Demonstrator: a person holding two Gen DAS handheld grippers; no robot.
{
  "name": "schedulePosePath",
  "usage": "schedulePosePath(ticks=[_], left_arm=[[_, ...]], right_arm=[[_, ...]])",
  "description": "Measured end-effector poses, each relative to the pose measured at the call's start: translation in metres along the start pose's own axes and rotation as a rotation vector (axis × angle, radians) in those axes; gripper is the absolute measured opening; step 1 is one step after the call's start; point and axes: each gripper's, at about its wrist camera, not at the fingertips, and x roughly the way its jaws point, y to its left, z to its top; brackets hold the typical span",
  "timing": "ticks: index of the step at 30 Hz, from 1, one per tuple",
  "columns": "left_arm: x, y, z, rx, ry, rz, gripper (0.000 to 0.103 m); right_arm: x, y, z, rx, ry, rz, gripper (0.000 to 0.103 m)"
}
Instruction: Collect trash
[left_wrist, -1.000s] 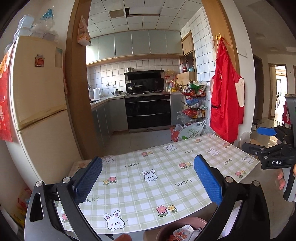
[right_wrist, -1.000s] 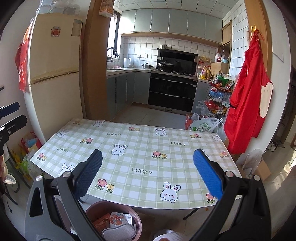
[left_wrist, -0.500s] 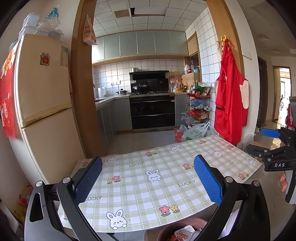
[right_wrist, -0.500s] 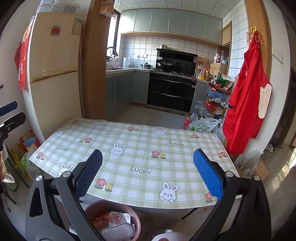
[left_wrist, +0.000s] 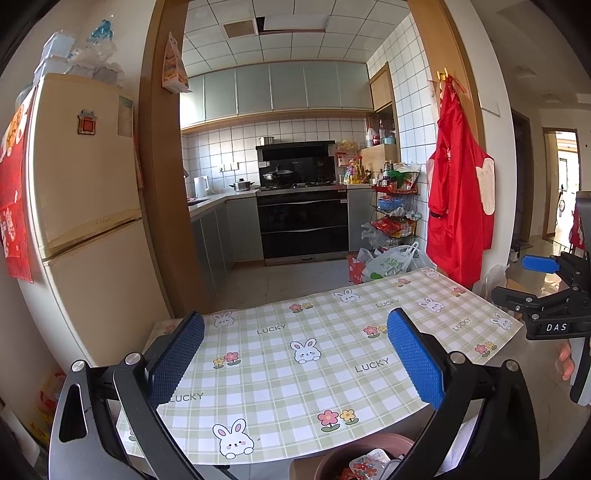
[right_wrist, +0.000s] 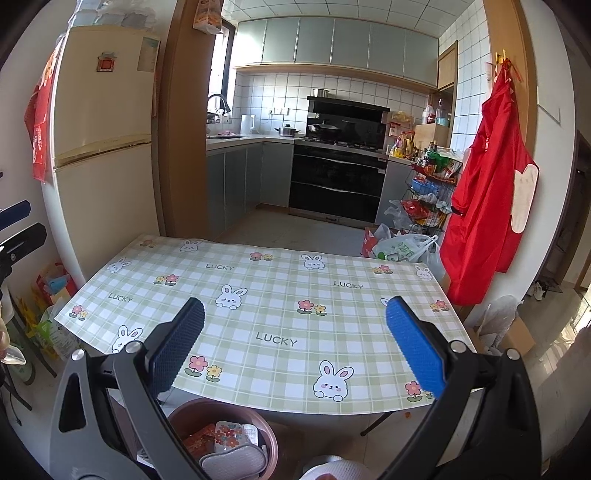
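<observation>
A brown trash bin (right_wrist: 255, 417) stands on the floor under the table's near edge, with wrappers and a grey pad (right_wrist: 232, 458) in it; it also shows in the left wrist view (left_wrist: 354, 448). The table (right_wrist: 280, 306) has a green checked cloth with rabbits and nothing lies on it. My left gripper (left_wrist: 295, 363) is open and empty above the near edge. My right gripper (right_wrist: 295, 360) is open and empty above the bin and near edge. The right gripper also shows at the right of the left wrist view (left_wrist: 546, 291).
A cream fridge (right_wrist: 107, 147) stands left of the table. A red apron (right_wrist: 487, 206) hangs on the right wall. Plastic bags (right_wrist: 402, 247) and a wire rack (right_wrist: 428, 192) stand beyond the table's far right corner. The kitchen stove (right_wrist: 340, 177) is behind.
Both grippers have drawn back and risen slightly, so the table looks a little farther away. Both stay open and empty.
</observation>
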Motion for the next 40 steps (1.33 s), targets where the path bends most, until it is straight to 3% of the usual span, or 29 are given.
schedulePosePath(ticks=[40], left_arm=[[-0.0016,0.0001,0.0021,0.017,-0.001,0.006,0.097]], right_arm=[[-0.0029,-0.0043,0.0013,0.005,-0.007,-0.021,0.097]])
